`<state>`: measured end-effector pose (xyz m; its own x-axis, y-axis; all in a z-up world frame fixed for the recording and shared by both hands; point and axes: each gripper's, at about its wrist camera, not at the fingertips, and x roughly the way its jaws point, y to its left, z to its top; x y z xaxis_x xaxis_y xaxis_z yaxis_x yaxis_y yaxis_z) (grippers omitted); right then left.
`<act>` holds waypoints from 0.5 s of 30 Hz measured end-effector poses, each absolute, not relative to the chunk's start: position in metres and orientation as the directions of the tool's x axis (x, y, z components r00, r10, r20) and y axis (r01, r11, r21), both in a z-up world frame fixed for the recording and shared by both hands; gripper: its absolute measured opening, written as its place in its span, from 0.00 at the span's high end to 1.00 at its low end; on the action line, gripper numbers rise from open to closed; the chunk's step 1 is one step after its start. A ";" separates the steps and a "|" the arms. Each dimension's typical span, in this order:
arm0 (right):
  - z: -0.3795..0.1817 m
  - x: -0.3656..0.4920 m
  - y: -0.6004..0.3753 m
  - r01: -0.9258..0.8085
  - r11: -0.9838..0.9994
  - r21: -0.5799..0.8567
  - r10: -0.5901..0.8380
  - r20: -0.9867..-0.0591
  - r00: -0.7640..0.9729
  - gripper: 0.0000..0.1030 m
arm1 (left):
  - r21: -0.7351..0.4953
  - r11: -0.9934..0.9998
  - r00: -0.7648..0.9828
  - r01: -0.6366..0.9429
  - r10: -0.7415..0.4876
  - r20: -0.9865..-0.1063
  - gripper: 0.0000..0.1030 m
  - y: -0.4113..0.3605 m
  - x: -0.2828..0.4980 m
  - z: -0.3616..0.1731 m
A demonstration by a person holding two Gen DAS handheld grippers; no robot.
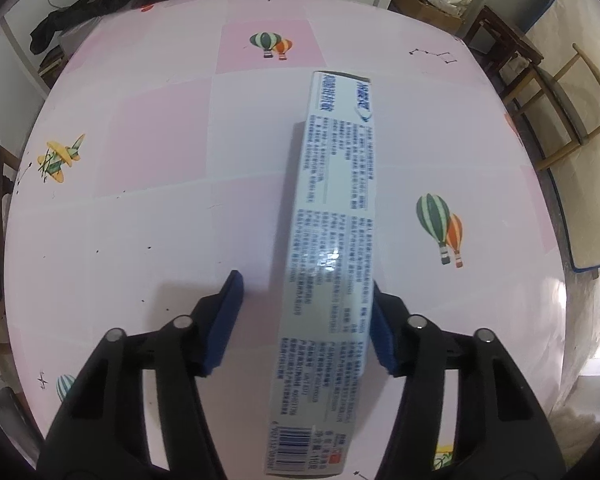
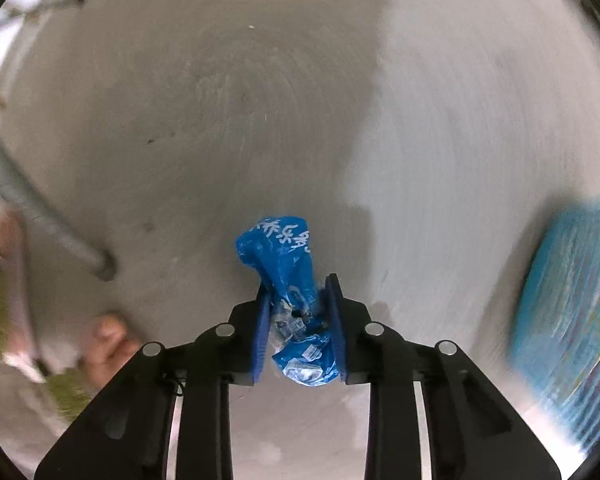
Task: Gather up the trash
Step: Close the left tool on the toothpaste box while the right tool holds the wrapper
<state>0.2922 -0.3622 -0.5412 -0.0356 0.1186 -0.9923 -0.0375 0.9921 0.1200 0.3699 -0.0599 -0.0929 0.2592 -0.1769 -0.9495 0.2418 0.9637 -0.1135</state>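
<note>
Trash: two pieces in hand's reach, a long white box (image 1: 332,240) printed with blue text and a crumpled blue wrapper (image 2: 292,300).
Box position: lies lengthwise on the pink tablecloth (image 1: 160,160), running away from the camera between the fingers.
Left gripper (image 1: 306,328): spread wide around the near end of the box; the right pad (image 1: 382,340) sits against its edge, the left pad (image 1: 226,320) stands apart from it.
Right gripper (image 2: 298,320): clamped on the wrapper, held above a grey floor; the view is motion-blurred.
Blue object (image 2: 568,320): at the right edge, too blurred to identify, possibly the bin.
Step in hand: probably grasping the box.
Doing it well: centre the box between the pads, then squeeze gently across its narrow width so the card does not buckle.
</note>
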 end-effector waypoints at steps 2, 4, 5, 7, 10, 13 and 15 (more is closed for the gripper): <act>-0.530 0.269 -0.374 0.067 0.982 0.176 0.178 -0.984 -0.029 0.75 | -0.111 0.961 0.265 0.253 -0.179 -0.947 0.58 -0.064 0.368 -0.092; -0.521 0.248 -0.382 0.142 0.970 0.197 0.203 -0.979 -0.027 0.75 | -0.109 0.958 0.276 0.264 -0.183 -0.944 0.65 -0.068 0.366 -0.092; -0.517 0.240 -0.386 0.170 0.964 0.202 0.209 -0.978 -0.026 0.75 | -0.110 0.958 0.281 0.266 -0.186 -0.942 0.69 -0.069 0.365 -0.092; -0.504 0.216 -0.397 0.250 0.945 0.212 0.224 -0.974 -0.019 0.75 | -0.129 0.957 0.287 0.259 -0.203 -0.936 0.69 -0.066 0.363 -0.091; -0.484 0.189 -0.410 0.338 0.915 0.219 0.234 -0.972 -0.004 0.76 | -0.181 0.956 0.291 0.230 -0.245 -0.925 0.69 -0.061 0.362 -0.090; -0.456 0.161 -0.427 0.430 0.869 0.246 0.254 -0.966 0.039 0.76 | -0.245 0.944 0.309 0.223 -0.306 -0.901 0.70 -0.054 0.354 -0.081; -0.437 0.144 -0.440 0.489 0.829 0.273 0.271 -0.959 0.077 0.76 | -0.256 0.935 0.346 0.244 -0.331 -0.878 0.70 -0.052 0.343 -0.067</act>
<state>0.1437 -0.4404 -0.4375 0.0766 0.2713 -0.9594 0.4887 0.8285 0.2733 0.3429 -0.0518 -0.0667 0.3462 -0.3307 -0.8780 0.2435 0.9354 -0.2563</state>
